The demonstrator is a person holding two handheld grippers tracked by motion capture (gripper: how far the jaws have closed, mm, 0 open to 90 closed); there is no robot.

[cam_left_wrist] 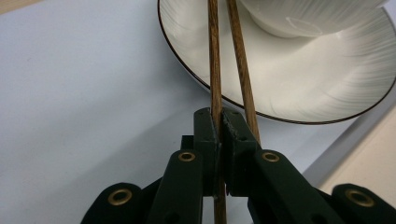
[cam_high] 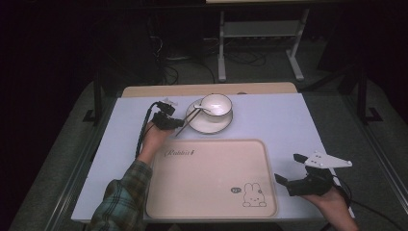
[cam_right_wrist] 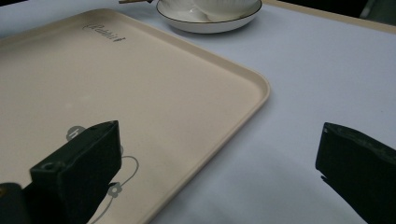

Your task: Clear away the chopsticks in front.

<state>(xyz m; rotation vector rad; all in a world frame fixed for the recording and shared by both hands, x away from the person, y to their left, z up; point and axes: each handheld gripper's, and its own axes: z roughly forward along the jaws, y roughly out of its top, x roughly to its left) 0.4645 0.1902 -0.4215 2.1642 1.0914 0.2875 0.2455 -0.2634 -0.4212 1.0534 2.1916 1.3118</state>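
Chopsticks [cam_left_wrist: 227,70] are the thing in hand: the left gripper [cam_high: 169,120] has its jaws pressed together on one stick, pinching it near its lower end, while the second stick runs just beside the right jaw and seems to lie outside the pinch. Both sticks lean on the rim of the plate [cam_high: 192,122], their far ends reaching toward the bowl [cam_high: 216,105] that stands on it. In the high view their long axis slants from the gripper up and to the right, so the sticks point away from the hand and across the plate's near-left edge.

The tray [cam_high: 211,178] lies on the bench [cam_high: 288,120] just in front of the plate, between the two hands. Judging by this, any carry to the tray runs back toward the person, roughly along the sticks' own length, and the loose stick may stay behind or roll off the rim.

The right gripper [cam_high: 291,168] hovers at the tray's right edge, jaws spread wide and holding nothing. It is well apart from the chopsticks; the left one is clearly the nearer.
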